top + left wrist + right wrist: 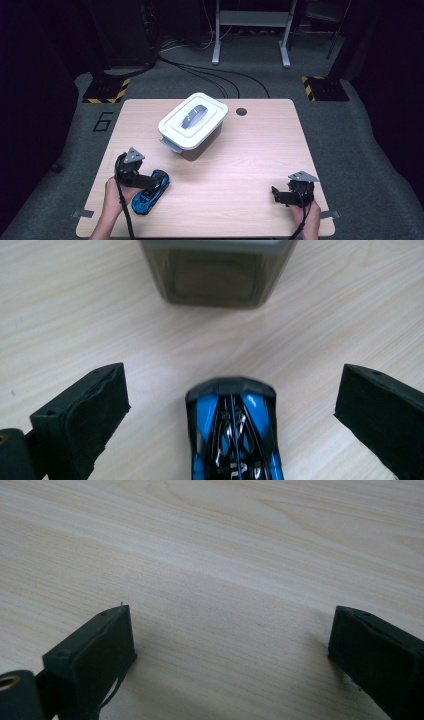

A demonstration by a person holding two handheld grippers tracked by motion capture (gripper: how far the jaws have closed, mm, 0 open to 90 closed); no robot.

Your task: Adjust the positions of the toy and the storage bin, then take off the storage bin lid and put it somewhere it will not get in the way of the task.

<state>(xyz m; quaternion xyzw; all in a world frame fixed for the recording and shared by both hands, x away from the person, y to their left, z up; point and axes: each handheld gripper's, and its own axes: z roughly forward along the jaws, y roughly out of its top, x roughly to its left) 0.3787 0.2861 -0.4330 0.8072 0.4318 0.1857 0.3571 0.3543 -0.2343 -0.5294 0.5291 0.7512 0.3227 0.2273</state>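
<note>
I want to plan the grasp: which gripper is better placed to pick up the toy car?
The left gripper. Its open jaws stand on both sides of the toy car. The right gripper is open over bare table, far away.

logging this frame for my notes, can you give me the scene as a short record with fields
surface: light wood table
toy car: blue and black, near the front left of the table, lying between the jaws of the left tongs, not gripped
left tongs state: open, jaws wide on either side of the car
box: grey, white lid closed with a grey handle, centre of the table, beyond the car
right tongs: open, nothing between the jaws, low over bare wood at the front right
hands: one on each tongs
</note>
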